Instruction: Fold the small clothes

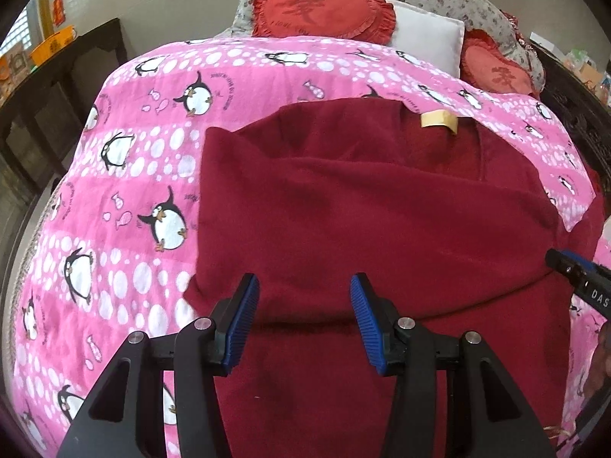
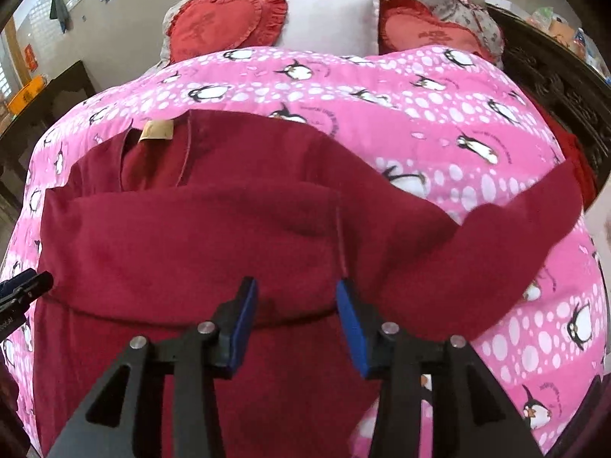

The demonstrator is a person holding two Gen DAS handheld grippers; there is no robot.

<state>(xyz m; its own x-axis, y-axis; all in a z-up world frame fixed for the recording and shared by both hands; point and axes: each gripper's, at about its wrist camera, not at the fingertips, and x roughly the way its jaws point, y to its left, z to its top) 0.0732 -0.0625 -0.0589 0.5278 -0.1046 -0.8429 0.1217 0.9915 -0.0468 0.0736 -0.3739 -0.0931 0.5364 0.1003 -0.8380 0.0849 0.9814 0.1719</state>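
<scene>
A dark red fleece garment [image 1: 374, 221] lies spread on the pink penguin bedspread [image 1: 126, 175], its tan neck label [image 1: 439, 119] at the far side. A sleeve lies folded across its body; in the right wrist view the other sleeve [image 2: 508, 244] stretches out to the right. My left gripper [image 1: 304, 313] is open and empty just above the garment's near part. My right gripper [image 2: 296, 315] is open and empty over the garment [image 2: 198, 244], near the folded sleeve's edge. Each gripper's tip shows at the edge of the other's view.
Two red heart cushions [image 1: 324, 5] and a white pillow [image 1: 427, 34] lie at the bed's head. Dark wooden furniture [image 1: 57, 87] stands to the left. A carved dark bed frame [image 2: 553, 87] runs along the right side.
</scene>
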